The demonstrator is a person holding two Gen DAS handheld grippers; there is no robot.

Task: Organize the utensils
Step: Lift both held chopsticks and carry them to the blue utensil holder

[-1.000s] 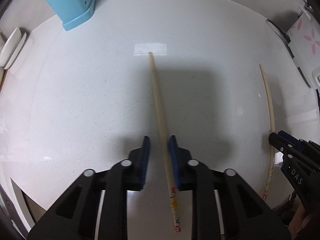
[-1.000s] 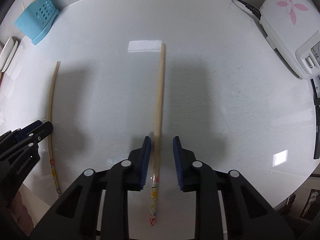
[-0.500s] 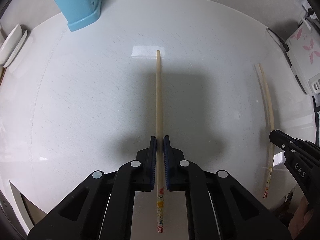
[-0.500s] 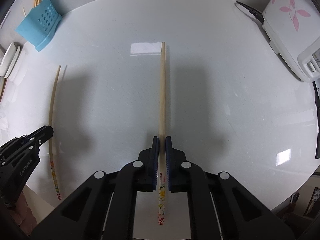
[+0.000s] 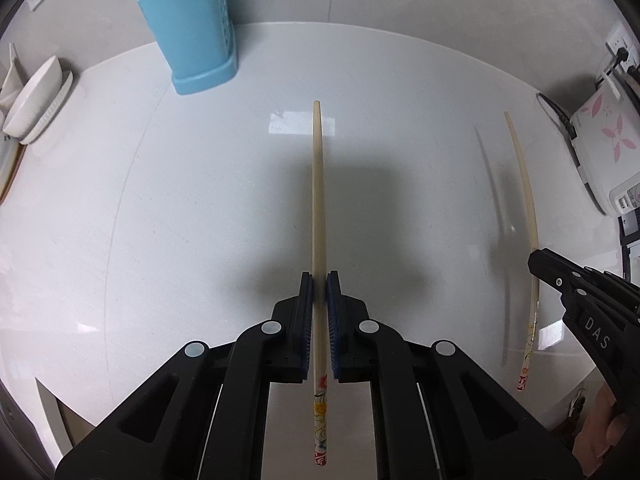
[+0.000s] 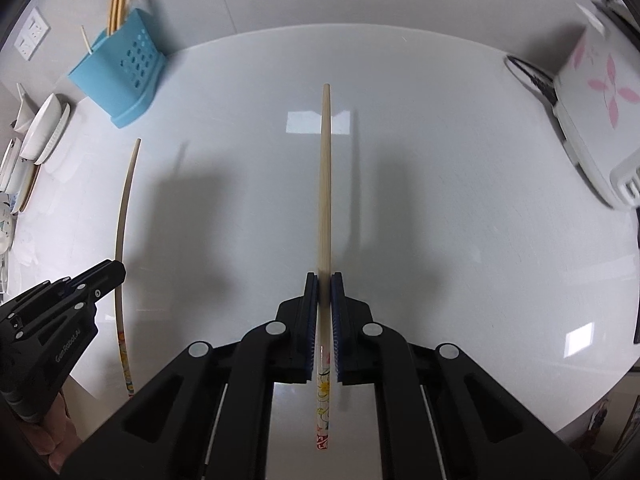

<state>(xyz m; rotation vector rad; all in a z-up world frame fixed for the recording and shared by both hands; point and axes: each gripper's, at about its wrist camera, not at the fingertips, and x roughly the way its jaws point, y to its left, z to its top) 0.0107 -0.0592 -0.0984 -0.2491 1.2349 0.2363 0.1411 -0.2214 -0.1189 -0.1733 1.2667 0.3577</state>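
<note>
My left gripper [image 5: 319, 280] is shut on a pale wooden chopstick [image 5: 318, 200] with a flowered handle end, held above the white table and pointing forward. My right gripper [image 6: 324, 280] is shut on a second matching chopstick [image 6: 325, 184], also lifted. Each view shows the other gripper's chopstick: at the right in the left wrist view [image 5: 524, 196] and at the left in the right wrist view [image 6: 125, 208]. A blue utensil holder [image 5: 192, 32] with several chopsticks in it stands at the far left by the wall; it also shows in the right wrist view [image 6: 120, 68].
White dishes [image 5: 36, 100] are stacked at the left edge of the round white table [image 5: 200, 200]. A white appliance with pink flowers [image 6: 600, 100] and its black cord sit at the far right. The table's front edge lies just below both grippers.
Both grippers closed on the chopsticks lying on the table, then lifted them. The view now tilts up, so the blue holder and wall show more.
</note>
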